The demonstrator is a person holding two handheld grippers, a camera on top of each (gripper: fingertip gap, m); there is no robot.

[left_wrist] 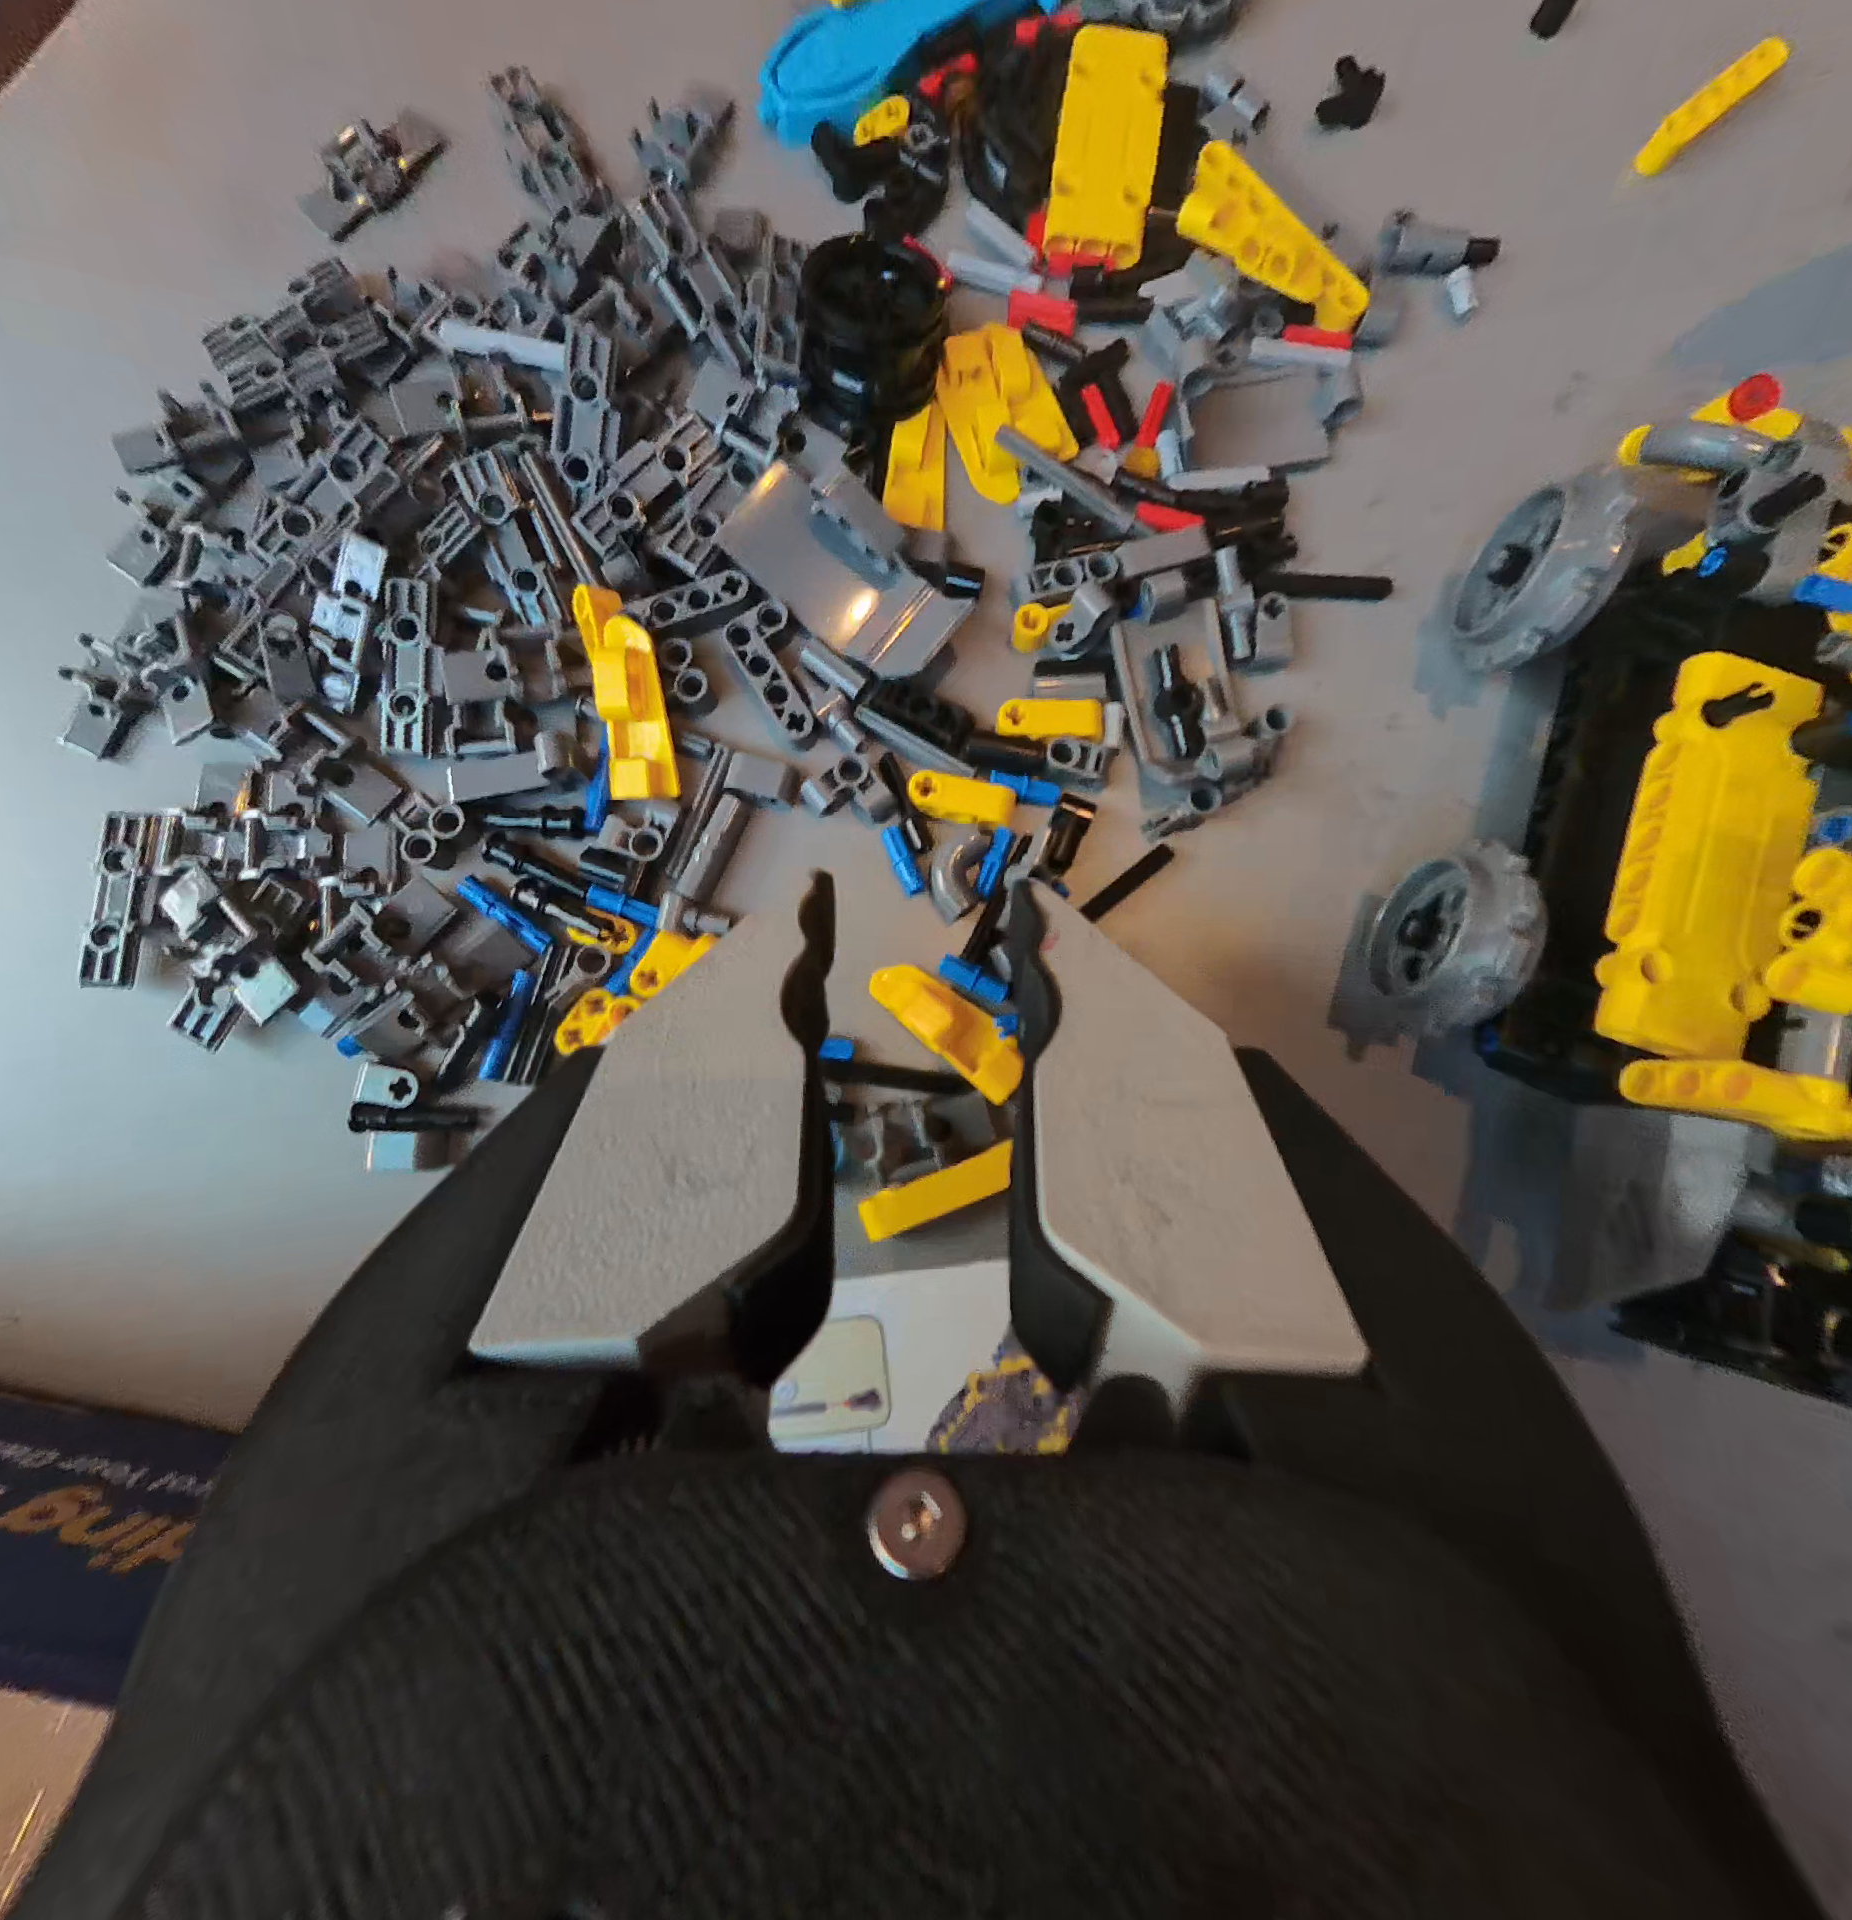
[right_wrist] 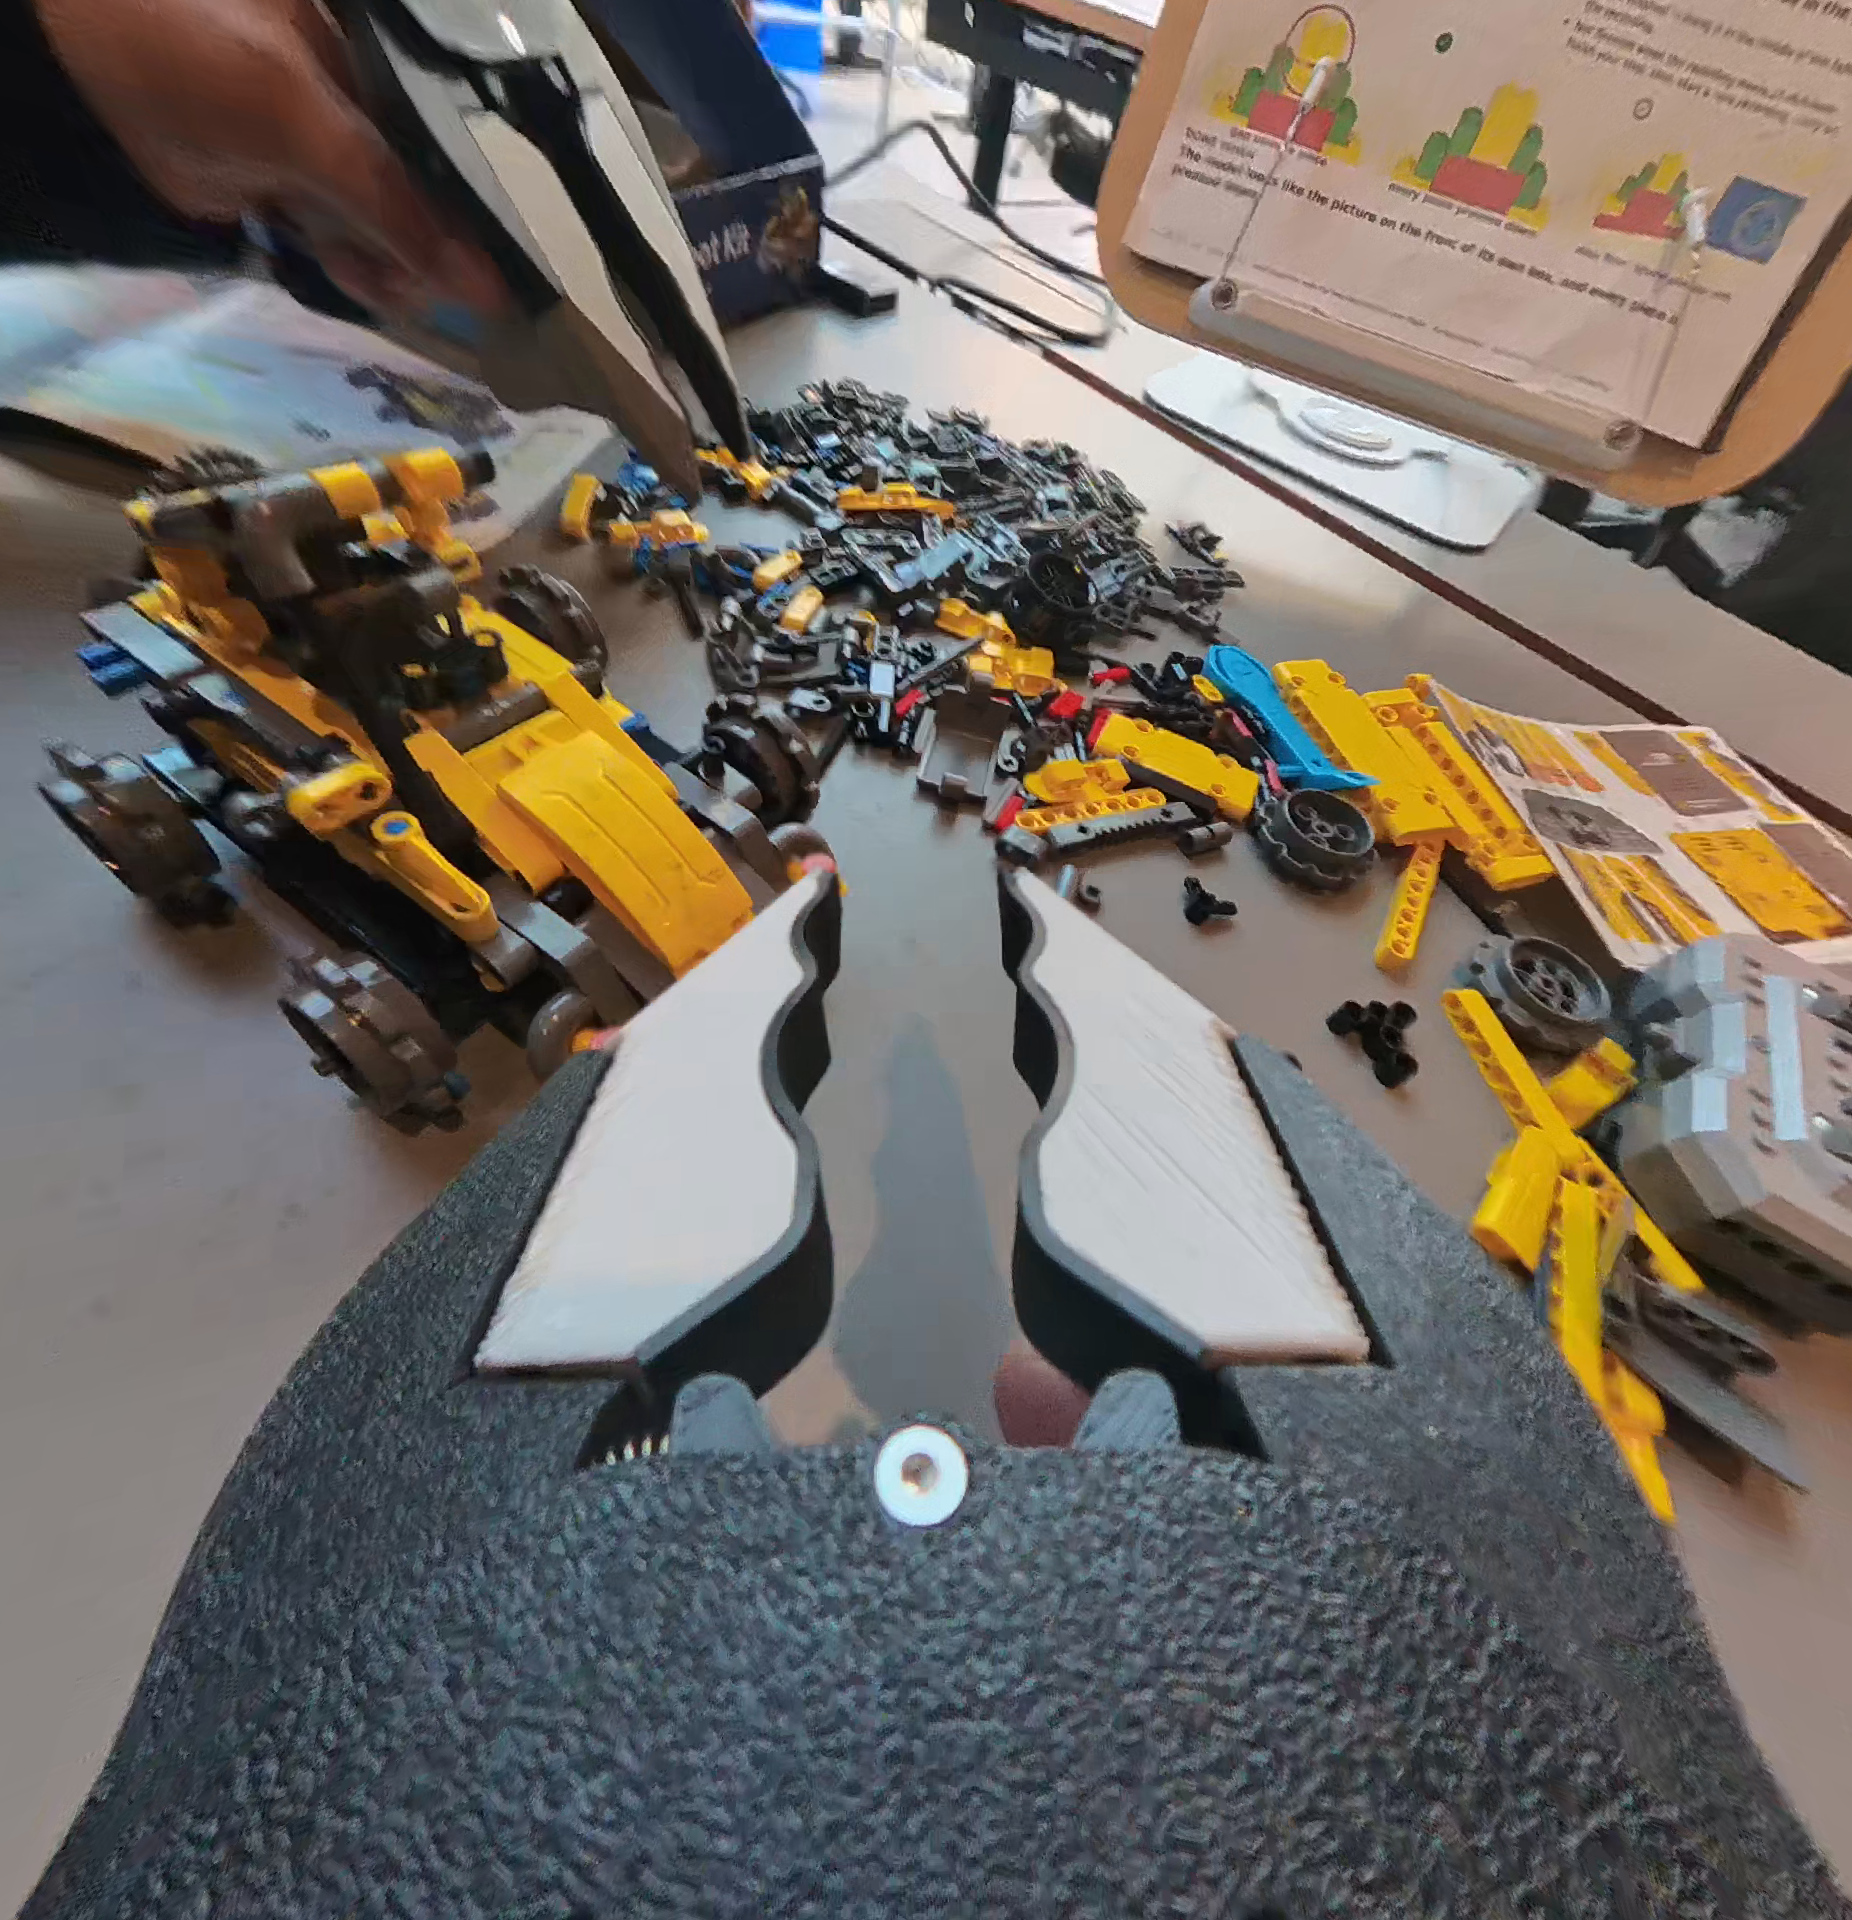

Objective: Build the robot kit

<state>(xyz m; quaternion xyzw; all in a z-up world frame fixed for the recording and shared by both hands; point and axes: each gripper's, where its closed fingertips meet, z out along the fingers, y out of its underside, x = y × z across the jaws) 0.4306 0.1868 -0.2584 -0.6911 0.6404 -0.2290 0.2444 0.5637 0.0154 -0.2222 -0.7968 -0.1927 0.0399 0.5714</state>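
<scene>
My left gripper (left_wrist: 917, 899) is open and empty, pointing down over the near edge of a heap of loose building pieces (left_wrist: 548, 582): mostly grey links, with yellow, black and blue parts. A yellow curved piece (left_wrist: 948, 1029) lies between its fingers, below them. A half-built yellow and black vehicle (left_wrist: 1711, 862) stands to the right. My right gripper (right_wrist: 917, 883) is open and empty, low over bare table, with the vehicle (right_wrist: 413, 748) just left of its fingertips and the heap (right_wrist: 963, 582) beyond. The left gripper (right_wrist: 631, 281) shows far off, tips down at the heap.
A blue tool (right_wrist: 1275, 717), yellow beams (right_wrist: 1421, 769) and an open instruction booklet (right_wrist: 1670, 821) lie right of the heap. A grey and yellow sub-assembly (right_wrist: 1753, 1132) sits at the right. A stand with a printed sheet (right_wrist: 1504, 177) and a dark box (right_wrist: 756, 229) are behind. The grippers' ends are close to 25 cm from one another.
</scene>
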